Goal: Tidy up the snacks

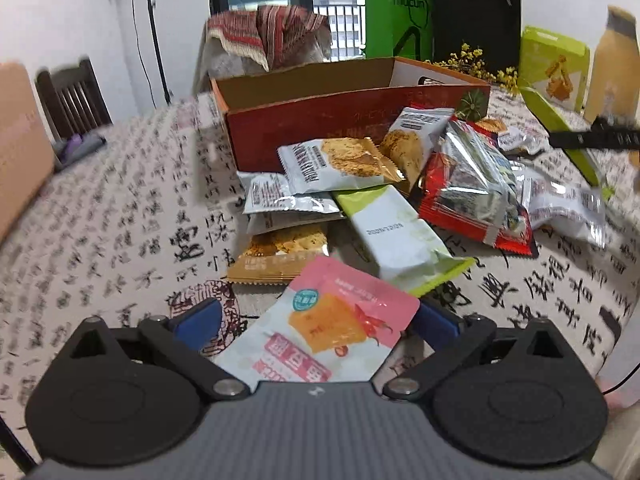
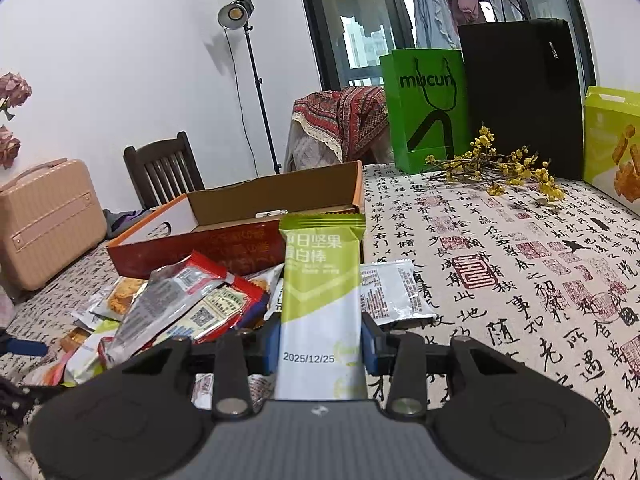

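Observation:
A heap of snack packets (image 1: 400, 184) lies on the calligraphy tablecloth in front of an open red cardboard box (image 1: 320, 128). My left gripper (image 1: 318, 318) is open wide, low over the cloth. A pink and white packet (image 1: 320, 340) lies between its blue pads; the left pad stands clear of it. My right gripper (image 2: 322, 344) is shut on a green and white nut bar (image 2: 320, 280), which it holds upright by its long sides, above the heap (image 2: 180, 304) and in front of the box (image 2: 224, 248). The box looks empty inside.
At the table's far side stand a green paper bag (image 2: 426, 108), a black bag (image 2: 524, 96), a yellow flower sprig (image 2: 496, 168) and a green snack box (image 2: 612, 140). A dark wooden chair (image 2: 164, 168) and a pink suitcase (image 2: 44, 220) are to the left.

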`<state>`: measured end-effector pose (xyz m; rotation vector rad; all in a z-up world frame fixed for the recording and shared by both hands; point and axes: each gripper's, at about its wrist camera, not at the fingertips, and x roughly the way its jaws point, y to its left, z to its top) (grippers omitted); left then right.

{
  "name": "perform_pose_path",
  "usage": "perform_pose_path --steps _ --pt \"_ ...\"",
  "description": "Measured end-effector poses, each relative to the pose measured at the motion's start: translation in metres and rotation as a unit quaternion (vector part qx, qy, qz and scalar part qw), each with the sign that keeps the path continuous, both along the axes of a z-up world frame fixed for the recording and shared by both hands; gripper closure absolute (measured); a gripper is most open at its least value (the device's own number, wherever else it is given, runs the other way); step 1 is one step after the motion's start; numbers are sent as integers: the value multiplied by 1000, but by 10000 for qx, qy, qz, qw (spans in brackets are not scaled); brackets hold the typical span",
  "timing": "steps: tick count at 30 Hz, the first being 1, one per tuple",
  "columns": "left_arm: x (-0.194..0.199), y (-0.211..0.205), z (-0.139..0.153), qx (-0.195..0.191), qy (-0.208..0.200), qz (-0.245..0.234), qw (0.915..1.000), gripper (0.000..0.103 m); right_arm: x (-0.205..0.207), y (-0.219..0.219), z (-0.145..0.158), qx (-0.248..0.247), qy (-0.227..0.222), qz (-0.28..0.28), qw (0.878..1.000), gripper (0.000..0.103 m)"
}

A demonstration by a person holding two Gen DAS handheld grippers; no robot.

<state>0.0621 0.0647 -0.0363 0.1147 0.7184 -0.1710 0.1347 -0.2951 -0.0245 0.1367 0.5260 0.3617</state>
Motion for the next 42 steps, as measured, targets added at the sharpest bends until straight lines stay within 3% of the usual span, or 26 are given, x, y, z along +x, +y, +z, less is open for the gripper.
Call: perform_pose_path --steps 2,5,12,19,27,34,42 --pt "4 8 -2 -217 81 -41 9997 0 -2 -1 0 8 -8 -3 10000 65" --pt "7 10 -1 -226 71 16 9997 1 -3 -1 1 8 -18 -16 10000 64" --pt "-2 13 3 -357 -56 102 9993 31 -4 1 0 33 7 28 10000 64" --pt "-19 11 7 -431 -202 218 9986 35 -6 3 1 64 -32 91 9999 65" --pt "-25 3 38 -407 -842 353 9950 35 -9 6 13 60 -233 149 9996 64" --pt "12 -13 77 -629 -1343 573 9873 35 13 17 38 66 -538 183 9984 64" --pt "95 -32 117 -918 -1542 1091 9777 34 75 41 72 114 -666 150 9976 64"
